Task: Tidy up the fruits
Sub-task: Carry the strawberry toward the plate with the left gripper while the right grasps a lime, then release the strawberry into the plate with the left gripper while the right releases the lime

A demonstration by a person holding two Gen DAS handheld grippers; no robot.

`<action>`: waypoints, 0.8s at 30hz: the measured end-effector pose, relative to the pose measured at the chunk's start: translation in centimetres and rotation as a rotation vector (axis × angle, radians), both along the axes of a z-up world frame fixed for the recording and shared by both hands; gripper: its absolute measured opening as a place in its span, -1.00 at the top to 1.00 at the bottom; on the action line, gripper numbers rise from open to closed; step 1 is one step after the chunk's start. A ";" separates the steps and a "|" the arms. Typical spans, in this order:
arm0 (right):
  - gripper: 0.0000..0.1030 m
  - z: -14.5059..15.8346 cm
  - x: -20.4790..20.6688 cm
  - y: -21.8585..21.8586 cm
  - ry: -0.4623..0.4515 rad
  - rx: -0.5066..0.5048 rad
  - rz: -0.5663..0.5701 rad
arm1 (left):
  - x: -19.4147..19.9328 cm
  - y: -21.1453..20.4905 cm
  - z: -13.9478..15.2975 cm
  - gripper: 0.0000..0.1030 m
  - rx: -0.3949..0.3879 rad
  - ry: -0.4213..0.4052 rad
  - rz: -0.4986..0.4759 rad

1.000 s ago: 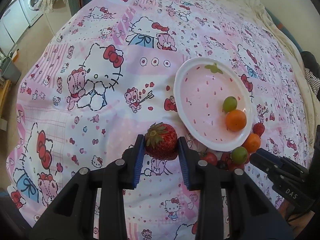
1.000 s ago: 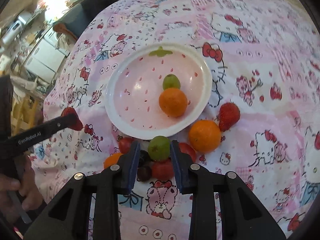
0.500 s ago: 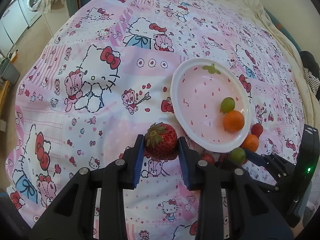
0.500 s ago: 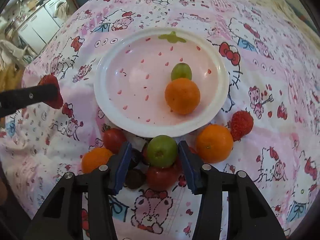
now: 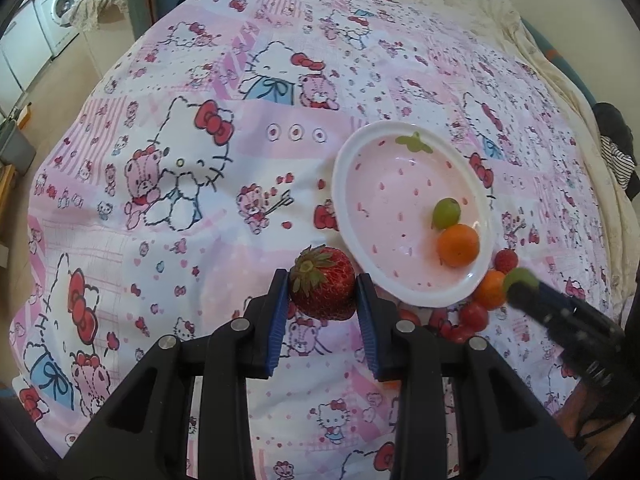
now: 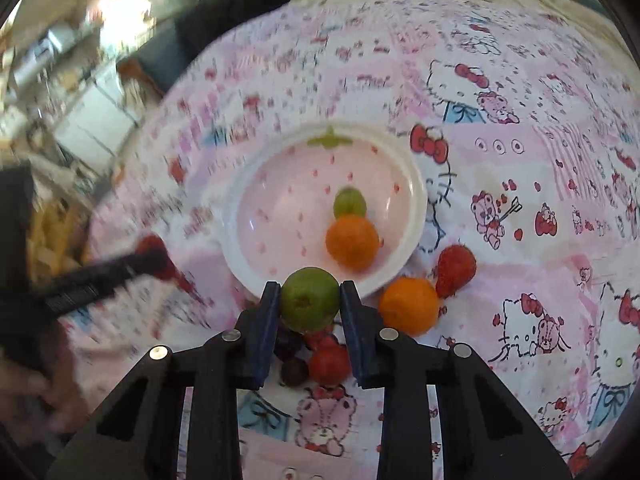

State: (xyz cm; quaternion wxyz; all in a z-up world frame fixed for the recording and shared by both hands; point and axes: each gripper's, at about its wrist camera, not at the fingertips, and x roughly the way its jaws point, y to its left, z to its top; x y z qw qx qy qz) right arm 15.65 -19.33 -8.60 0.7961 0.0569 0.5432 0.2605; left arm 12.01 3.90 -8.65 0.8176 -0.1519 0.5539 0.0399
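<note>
In the left wrist view the left tool (image 5: 323, 294) points steeply down over the bed cover (image 5: 168, 208) and pinches a strawberry (image 5: 322, 282) just beside the plate (image 5: 340, 184).

In the right wrist view, blurred at left, the right tool (image 6: 309, 304) pinches a green fruit (image 6: 309, 299) above the hidden pile.
</note>
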 end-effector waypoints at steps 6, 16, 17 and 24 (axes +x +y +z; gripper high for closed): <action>0.39 1.7 2.8 -1.4 0.000 0.110 -0.054 | 2.5 -0.4 1.6 0.44 0.016 -0.034 -0.045; 0.39 1.2 8.0 -1.1 0.009 0.126 -0.065 | 8.2 -1.8 0.3 0.44 0.023 -0.027 -0.127; 0.39 0.8 8.6 -0.9 0.013 0.119 -0.063 | 8.6 -2.0 -0.1 0.44 0.014 -0.021 -0.134; 0.39 -2.7 11.9 0.5 0.059 0.061 -0.042 | 11.2 -3.8 -3.4 0.43 0.014 0.014 -0.220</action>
